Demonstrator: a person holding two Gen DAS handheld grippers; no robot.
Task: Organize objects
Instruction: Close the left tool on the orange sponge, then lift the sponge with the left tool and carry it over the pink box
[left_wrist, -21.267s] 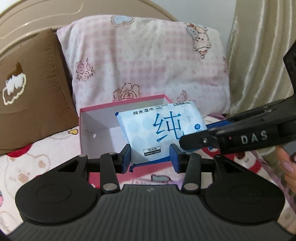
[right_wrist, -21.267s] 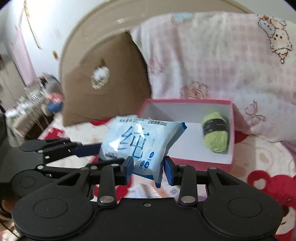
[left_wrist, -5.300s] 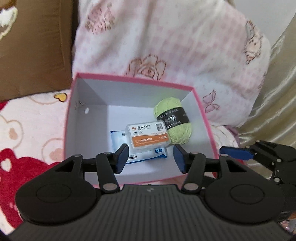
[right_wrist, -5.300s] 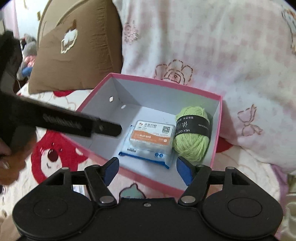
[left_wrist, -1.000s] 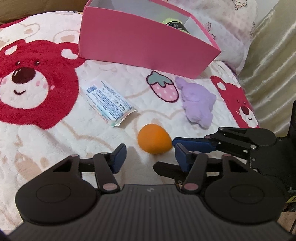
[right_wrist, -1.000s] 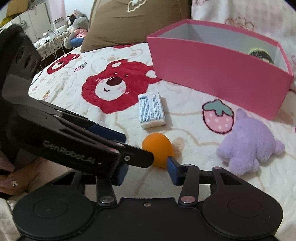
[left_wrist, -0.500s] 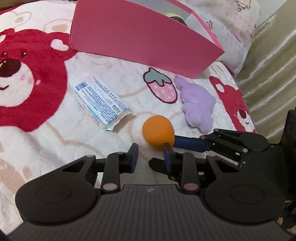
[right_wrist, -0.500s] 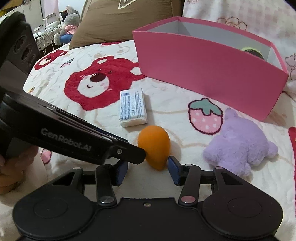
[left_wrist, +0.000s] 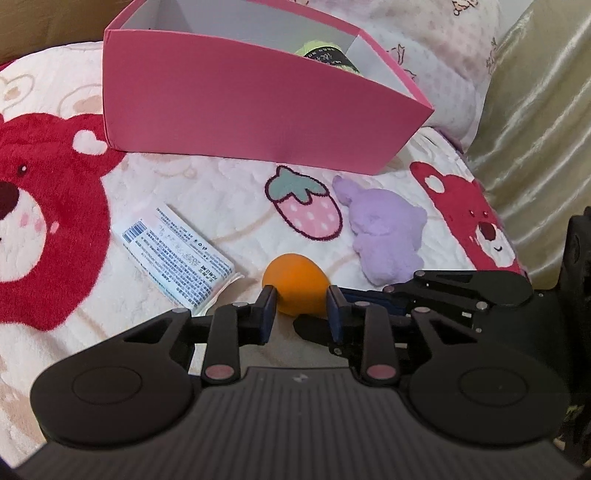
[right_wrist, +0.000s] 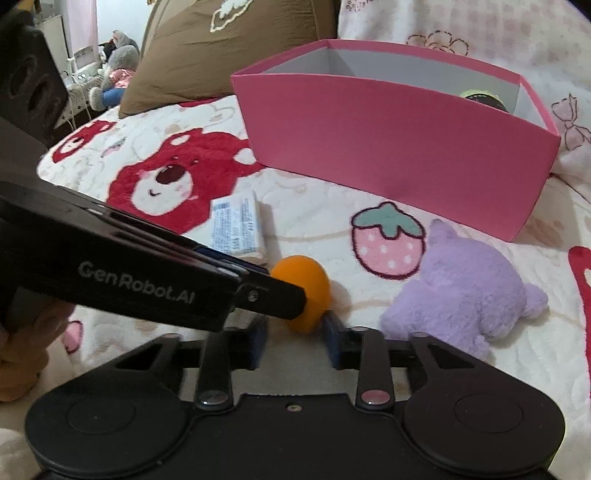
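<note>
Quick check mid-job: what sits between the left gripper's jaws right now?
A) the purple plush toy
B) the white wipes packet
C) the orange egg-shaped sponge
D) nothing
C: in the left wrist view the left gripper has its jaws on either side of the orange sponge, which rests on the blanket.

Matt orange sponge egg (left_wrist: 295, 287) and fluffy lilac plush toy (left_wrist: 386, 236) on a quilted fleece bedspread (left_wrist: 229, 199), beside a smooth matt pink card box (left_wrist: 251, 110), a glossy printed plastic tissue packet (left_wrist: 177, 254) and matt black plastic tool bodies (left_wrist: 299, 417).
</note>
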